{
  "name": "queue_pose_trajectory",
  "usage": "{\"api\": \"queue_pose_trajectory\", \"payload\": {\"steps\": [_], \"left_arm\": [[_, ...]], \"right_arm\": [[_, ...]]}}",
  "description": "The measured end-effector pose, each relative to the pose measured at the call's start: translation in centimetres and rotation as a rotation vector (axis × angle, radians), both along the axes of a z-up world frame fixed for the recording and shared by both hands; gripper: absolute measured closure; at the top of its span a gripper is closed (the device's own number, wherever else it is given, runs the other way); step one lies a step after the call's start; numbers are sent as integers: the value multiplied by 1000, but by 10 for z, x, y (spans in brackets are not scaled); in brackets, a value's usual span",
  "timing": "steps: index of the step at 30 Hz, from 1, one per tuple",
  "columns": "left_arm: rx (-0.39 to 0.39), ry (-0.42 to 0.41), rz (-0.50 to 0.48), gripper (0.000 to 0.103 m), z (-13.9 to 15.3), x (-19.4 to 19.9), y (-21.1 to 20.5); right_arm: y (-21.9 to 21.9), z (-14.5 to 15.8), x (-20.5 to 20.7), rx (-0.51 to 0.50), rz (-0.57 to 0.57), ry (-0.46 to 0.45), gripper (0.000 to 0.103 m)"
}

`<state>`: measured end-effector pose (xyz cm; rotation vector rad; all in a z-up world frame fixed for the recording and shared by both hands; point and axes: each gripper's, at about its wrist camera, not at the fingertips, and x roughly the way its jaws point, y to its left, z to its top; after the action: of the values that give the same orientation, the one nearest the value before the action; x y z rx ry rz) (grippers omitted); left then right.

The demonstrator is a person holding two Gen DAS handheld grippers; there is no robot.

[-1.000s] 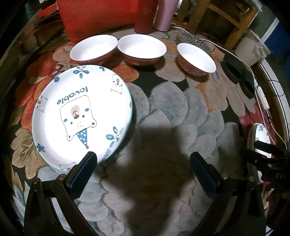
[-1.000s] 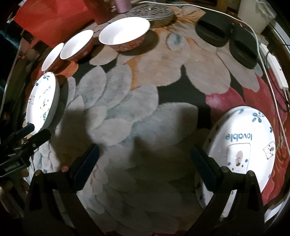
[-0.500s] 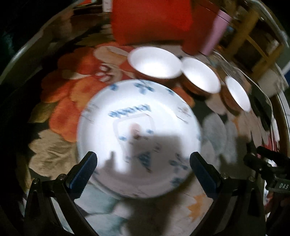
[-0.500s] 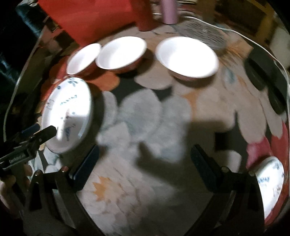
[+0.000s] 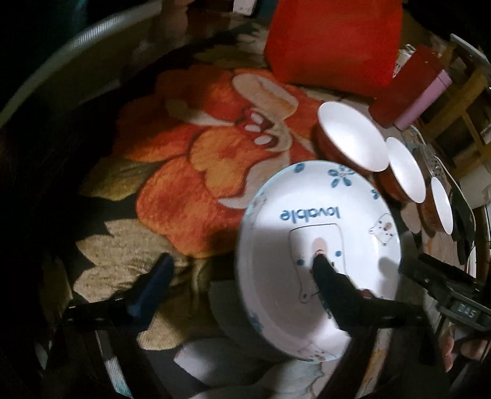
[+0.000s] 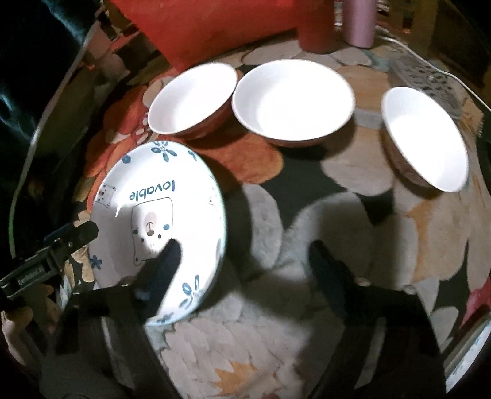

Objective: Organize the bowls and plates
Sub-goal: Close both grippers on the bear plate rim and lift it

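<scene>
A white plate with blue "lovable" print and a bear lies on the floral rug. My left gripper straddles the plate's left rim, one finger over the plate's middle and the other over the rug. Its jaws are closing and no pad presses on the rim. My right gripper straddles the opposite rim the same way, jaws closing, also without contact. Three white bowls with red outsides stand in a row behind the plate. A second plate shows only as a sliver at the lower right.
A red cushion lies behind the bowls, with a red tumbler and a pink tumbler beside it. A round metal grate and a white cable are at the back right. A hand holds the left gripper's handle.
Both grippers have swung left across the rug to the left plate and now straddle its two rims. Their jaws stand narrower than before. The right plate has slid almost out of view.
</scene>
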<state>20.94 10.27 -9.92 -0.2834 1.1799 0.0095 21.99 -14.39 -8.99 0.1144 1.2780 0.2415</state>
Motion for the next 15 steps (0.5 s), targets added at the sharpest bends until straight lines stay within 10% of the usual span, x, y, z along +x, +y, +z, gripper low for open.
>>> {"api": "queue_pose_trajectory", "payload": {"steps": [7,15], "left_arm": [[-20,56,-27,69,-20,10,2],[-35,60,-98,85,-21,20,-8]], "right_arm": [[8,-18,9,4,4,38,72],[24,-23,10,21,73,74,85]]}}
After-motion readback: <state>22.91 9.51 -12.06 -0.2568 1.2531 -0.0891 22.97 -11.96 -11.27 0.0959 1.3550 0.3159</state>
